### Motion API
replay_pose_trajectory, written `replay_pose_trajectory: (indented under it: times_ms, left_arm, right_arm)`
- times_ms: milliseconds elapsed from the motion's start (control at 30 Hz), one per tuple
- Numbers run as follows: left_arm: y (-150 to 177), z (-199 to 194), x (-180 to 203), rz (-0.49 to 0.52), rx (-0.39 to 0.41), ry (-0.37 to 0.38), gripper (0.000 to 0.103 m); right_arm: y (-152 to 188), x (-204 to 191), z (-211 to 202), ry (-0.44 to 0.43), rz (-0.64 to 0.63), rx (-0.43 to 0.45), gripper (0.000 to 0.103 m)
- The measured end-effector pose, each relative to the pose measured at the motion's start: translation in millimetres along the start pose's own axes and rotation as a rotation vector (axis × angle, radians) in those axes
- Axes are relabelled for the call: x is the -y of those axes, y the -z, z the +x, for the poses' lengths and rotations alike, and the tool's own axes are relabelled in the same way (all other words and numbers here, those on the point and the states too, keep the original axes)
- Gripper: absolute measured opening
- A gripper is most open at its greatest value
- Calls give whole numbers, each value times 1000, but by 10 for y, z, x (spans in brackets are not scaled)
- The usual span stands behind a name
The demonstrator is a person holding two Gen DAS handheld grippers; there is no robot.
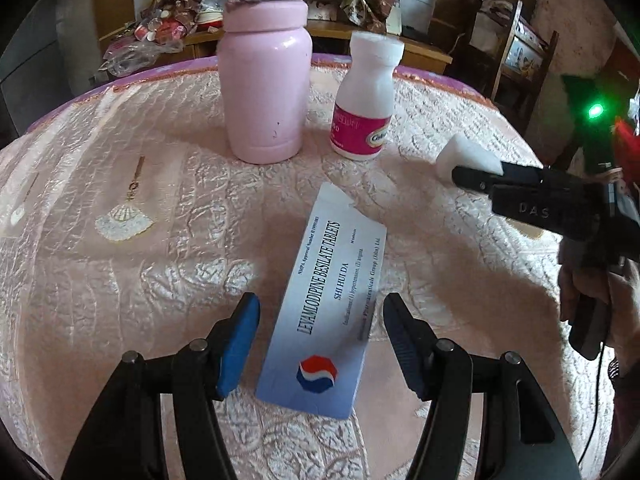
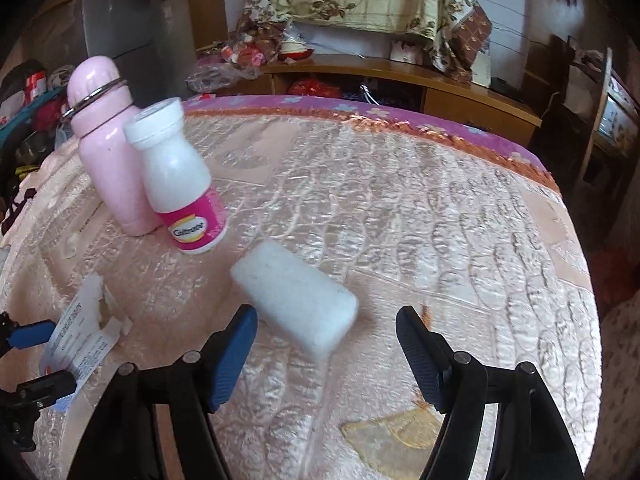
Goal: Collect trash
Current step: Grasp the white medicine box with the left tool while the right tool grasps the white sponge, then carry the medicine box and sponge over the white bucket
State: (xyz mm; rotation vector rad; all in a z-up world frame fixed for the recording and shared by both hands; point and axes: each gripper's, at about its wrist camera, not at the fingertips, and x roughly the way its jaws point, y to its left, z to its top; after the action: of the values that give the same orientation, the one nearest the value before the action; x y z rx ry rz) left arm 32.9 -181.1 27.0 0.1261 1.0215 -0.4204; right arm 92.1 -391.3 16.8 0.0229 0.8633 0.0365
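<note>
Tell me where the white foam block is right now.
The white foam block lies on the bedspread just ahead of the open right gripper, right of the white pill bottle.

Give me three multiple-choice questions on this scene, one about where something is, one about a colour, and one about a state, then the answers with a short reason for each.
1. Where does the tablet box lie?
A. Flat on the bedspread, between the left gripper's fingers
B. On top of the pink flask
C. On the wooden shelf behind

2. What colour is the cap of the pill bottle?
A. Pink
B. White
C. Blue

3. How does the white foam block stand with the right gripper?
A. Clamped between the pads
B. Lifted off the bedspread
C. Lying free ahead of open jaws

Answers: 1 A, the box lies flat with a blue pad on each side; 2 B, the cap is white above the pink label; 3 C, neither pad touches the block.
</note>
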Motion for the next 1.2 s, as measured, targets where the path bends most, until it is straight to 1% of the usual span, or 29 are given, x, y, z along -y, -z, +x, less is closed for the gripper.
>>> replay_pose_trajectory:
  times_ms: [33,67,133,200,300,367,467,533,667,800,967,1100,1167,1200]
  left_arm:
    - [-6,36,2,6,-7,-5,65]
    - [-9,61,0,6,-11,-5,65]
    - [-10,88,-20,-6,-13,2,65]
    - [-9,65,-48,-33,-8,22,53]
    - [34,-12,-89,-79,-17,53,53]
    - [104,-89,-71,-82,-15,53,53]
    - [227,-256,41,-55,1,37,53]
    - [337,-401,126,-34,12,49,53]
    - [527,-653,273,-2,36,50,53]
    - [686,-868,389,17,48,64,53]
    - [820,-1098,495,36,80,74,53]
    - [949,-1228,591,50,98,70,53]
    - [1019,-1279,669,65,106,71,53]
    - [1054,-1302,706,69,109,74,53]
  right_arm:
    - [9,-24,-10,-4,-1,8,64]
    - [17,-58,-34,-1,-4,18,35]
    - [34,-90,-71,6,5,14,35]
    - [83,-107,-153,-15,17,5,34]
    - [212,-123,-361,-29,38,-2,34]
    - [341,-132,-538,-43,64,-12,34]
    - [575,-140,-820,-61,111,-27,34]
    - [727,-157,-966,-76,135,-44,34]
    - [981,-214,-1217,-78,160,-60,34]
    - [1181,-241,-1477,-77,197,-56,34]
    - [1409,-330,-1816,-66,206,-36,34]
    - [1622,-351,-2090,-61,249,-2,34]
    - [1738,-370,-2201,-43,259,14,34]
    - [1784,-377,-2243,-35,262,20,36]
